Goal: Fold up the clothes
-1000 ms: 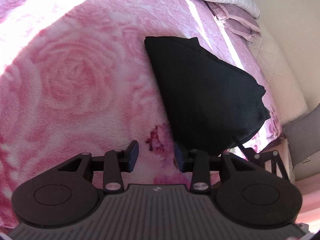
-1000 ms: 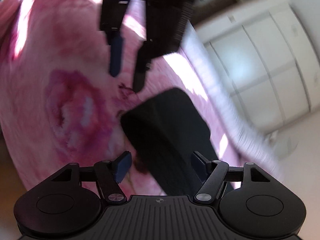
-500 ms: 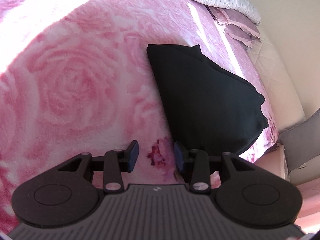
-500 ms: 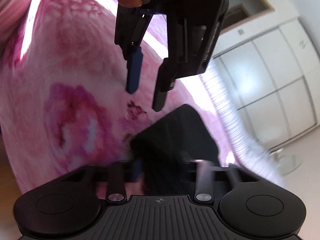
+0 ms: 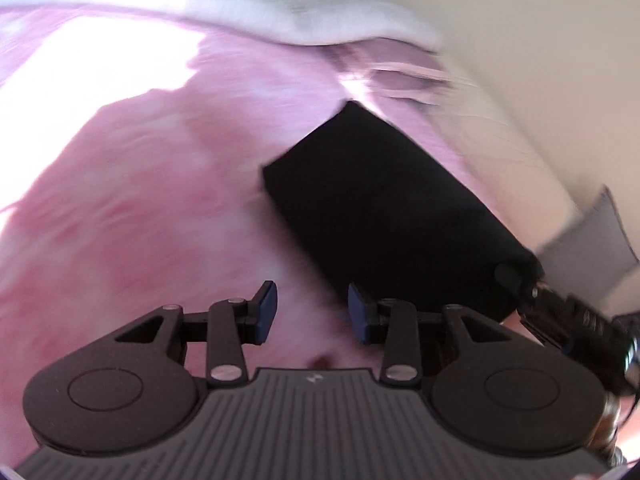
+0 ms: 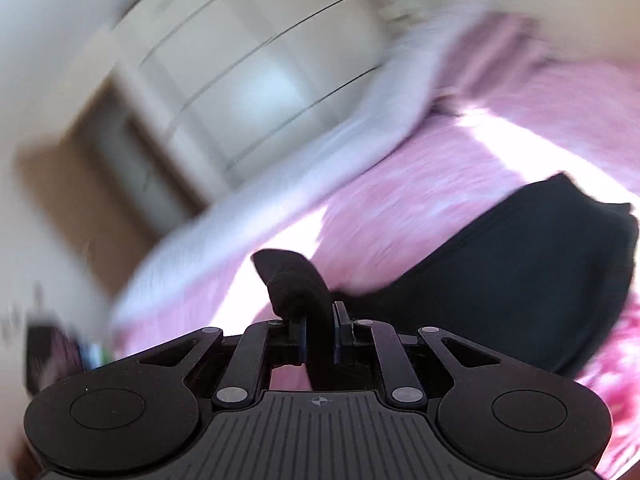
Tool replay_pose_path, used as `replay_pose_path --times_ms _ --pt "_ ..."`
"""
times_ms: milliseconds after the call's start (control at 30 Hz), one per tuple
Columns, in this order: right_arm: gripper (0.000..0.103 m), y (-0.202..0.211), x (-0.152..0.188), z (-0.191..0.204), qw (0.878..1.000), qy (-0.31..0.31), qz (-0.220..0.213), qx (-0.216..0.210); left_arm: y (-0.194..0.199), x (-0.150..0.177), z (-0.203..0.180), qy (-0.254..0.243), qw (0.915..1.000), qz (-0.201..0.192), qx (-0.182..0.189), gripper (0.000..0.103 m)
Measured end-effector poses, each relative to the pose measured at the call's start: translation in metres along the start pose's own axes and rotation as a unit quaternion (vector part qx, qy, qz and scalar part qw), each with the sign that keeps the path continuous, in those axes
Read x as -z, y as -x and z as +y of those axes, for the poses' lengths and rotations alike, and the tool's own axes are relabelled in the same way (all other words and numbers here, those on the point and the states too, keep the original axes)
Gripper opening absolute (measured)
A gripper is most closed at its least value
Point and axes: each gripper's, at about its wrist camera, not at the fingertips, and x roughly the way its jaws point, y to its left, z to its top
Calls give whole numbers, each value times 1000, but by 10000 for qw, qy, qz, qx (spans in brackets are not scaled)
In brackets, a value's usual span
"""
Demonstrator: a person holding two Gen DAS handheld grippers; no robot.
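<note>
Since the earlier frame my right tool has just been closing and now clenches the black garment at centre-right on the bed; left tool hangs released. That small bunched pinch could slip and undo the fold.

One black garment, two claws

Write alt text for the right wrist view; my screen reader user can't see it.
The right gripper is shut on a bunched corner of a black garment lying on a pink blanket. Pale cupboards blur behind.
</note>
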Motion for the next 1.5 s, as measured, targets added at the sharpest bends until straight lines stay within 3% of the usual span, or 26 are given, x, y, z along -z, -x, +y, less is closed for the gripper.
replay_pose_path --times_ms 100,200,267,367,500,567,633,700,733,833,967,1067,1167,1267,1300,1333,1400,1500 --pt "10 26 -31 -54 9956 -751 -394 394 -45 -11 -29 -272 9990 203 275 34" --pt "10 23 -37 -118 9848 -1442 -430 863 -88 -13 -51 -412 9971 509 397 34" --pt "10 16 -35 -154 9762 -1855 -221 1104 -110 -10 -61 -467 9956 711 395 34" --pt "10 17 -45 -154 9811 -1643 -274 989 -118 -7 -67 -519 9948 759 434 34" --pt "10 22 -71 -124 9893 -1005 -700 790 -120 -5 -69 -522 9953 715 391 34" --pt "10 35 -72 -122 9883 -850 -824 964 -124 -9 -69 -534 9959 660 316 34" --pt "10 53 -59 -136 9839 -966 -835 1249 -129 -12 -67 -492 9966 621 211 34" --pt "10 52 -43 -171 9762 -1508 -605 1435 -133 -16 -62 -414 9972 616 115 34" --pt "16 50 -35 -187 9709 -1808 -509 1482 -134 -18 -58 -331 9976 594 121 34" --pt "58 55 -17 -201 9550 -2503 -621 1468 -135 -27 -44 -26 9986 492 206 40" --pt "68 69 12 -181 9351 -3341 -600 1022 -145 -39 -26 368 9979 426 319 49" --pt "70 68 35 -163 9206 -3819 -362 729 -161 -46 -16 622 9961 536 316 49" --pt "70 51 51 -145 9176 -3917 -40 671 -178 -46 -10 730 9948 659 254 50" --pt "67 39 54 -140 9225 -3728 9 1000 -189 -43 -4 855 9937 679 272 49" --pt "57 37 50 -137 9311 -3486 -2 1074 -190 -42 -2 890 9933 674 314 43" --pt "19 36 45 -135 9392 -3236 7 1143 -191 -40 -3 850 9936 655 344 40" --pt "16 38 36 -137 9455 -3048 152 1140 -186 -37 -9 529 9965 560 320 33" --pt "14 42 19 -153 9480 -2981 219 1096 -177 -30 -20 335 9961 661 479 33"
